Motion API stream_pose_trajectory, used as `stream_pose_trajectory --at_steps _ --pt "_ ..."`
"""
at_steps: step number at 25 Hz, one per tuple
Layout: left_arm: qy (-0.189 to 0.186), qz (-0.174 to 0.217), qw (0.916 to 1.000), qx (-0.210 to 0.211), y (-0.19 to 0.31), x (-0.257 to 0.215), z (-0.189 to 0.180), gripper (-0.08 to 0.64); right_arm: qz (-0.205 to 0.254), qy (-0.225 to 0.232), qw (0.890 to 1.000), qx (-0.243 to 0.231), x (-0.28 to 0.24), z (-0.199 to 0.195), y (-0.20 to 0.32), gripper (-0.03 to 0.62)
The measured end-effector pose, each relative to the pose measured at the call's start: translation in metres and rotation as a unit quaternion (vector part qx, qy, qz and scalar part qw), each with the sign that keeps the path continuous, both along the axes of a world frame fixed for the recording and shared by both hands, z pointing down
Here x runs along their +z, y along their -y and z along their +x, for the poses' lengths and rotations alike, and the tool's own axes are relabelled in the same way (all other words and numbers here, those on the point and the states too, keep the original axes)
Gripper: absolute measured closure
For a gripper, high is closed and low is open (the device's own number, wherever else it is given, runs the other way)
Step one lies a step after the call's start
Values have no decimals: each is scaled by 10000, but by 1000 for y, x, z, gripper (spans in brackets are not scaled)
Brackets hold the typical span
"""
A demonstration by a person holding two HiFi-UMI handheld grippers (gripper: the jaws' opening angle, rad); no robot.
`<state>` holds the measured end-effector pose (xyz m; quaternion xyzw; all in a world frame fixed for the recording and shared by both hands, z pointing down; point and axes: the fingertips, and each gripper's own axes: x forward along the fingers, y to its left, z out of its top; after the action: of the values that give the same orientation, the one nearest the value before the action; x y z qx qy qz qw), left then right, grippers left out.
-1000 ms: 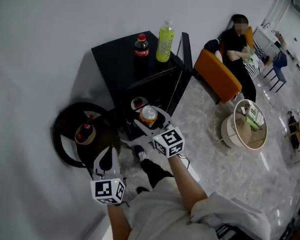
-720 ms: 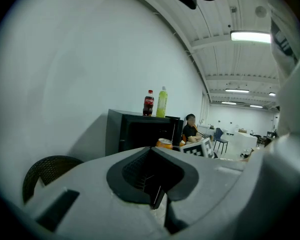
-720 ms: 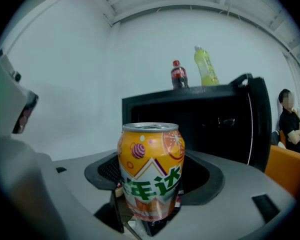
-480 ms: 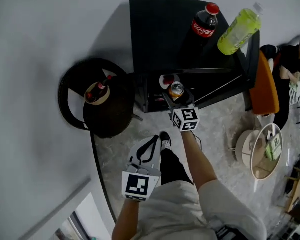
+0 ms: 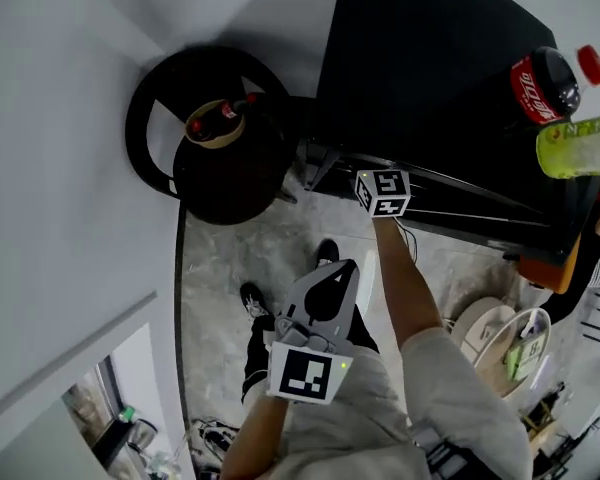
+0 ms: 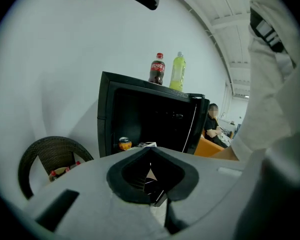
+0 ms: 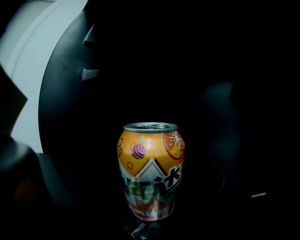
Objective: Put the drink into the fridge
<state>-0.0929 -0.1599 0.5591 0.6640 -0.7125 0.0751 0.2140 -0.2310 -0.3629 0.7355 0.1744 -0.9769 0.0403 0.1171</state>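
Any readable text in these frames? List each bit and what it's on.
"Coca-Cola": white script on the red label of the cola bottle, seen at an angle.
Large dark Chinese characters on the orange can: too dim and curved to read with confidence.
Label on the green bottle: too blurred to read.

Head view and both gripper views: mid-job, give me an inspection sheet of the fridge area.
Surface: fridge, black, door open, interior dark.
Job's things: orange can upright inside the fridge.
Clutter: cola bottle and green bottle on the fridge top.
Grippers: right hand-held gripper reaches into the fridge, jaws lost in the dark; left hand-held gripper shut, empty, held back.
Cables: nothing seen.
Surroundings: wicker chair holding a small bottle; seated person beyond the fridge.
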Motion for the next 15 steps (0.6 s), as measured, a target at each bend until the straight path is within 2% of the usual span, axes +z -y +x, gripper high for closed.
stream_pose_trajectory --at_steps 2,6,9,12,15 --pt "-31 -40 9999 -131 2 1 -4 549 -76 20 10000 42 10 -5 3 268" --pt "-389 -30 9988 -303 1 -1 -6 549 -210 101 9997 -57 16 -9 2 268" --pt "-262 140 9995 -132 -8 -5 -4 549 -91 242 9996 -105 13 -6 -2 268" --pt "-50 116 9999 4 -12 0 5 549 -169 295 9992 -210 18 -3 -8 268" --pt "-188 -55 9998 -22 1 -6 3 549 -465 80 9983 -354 22 -4 -6 267"
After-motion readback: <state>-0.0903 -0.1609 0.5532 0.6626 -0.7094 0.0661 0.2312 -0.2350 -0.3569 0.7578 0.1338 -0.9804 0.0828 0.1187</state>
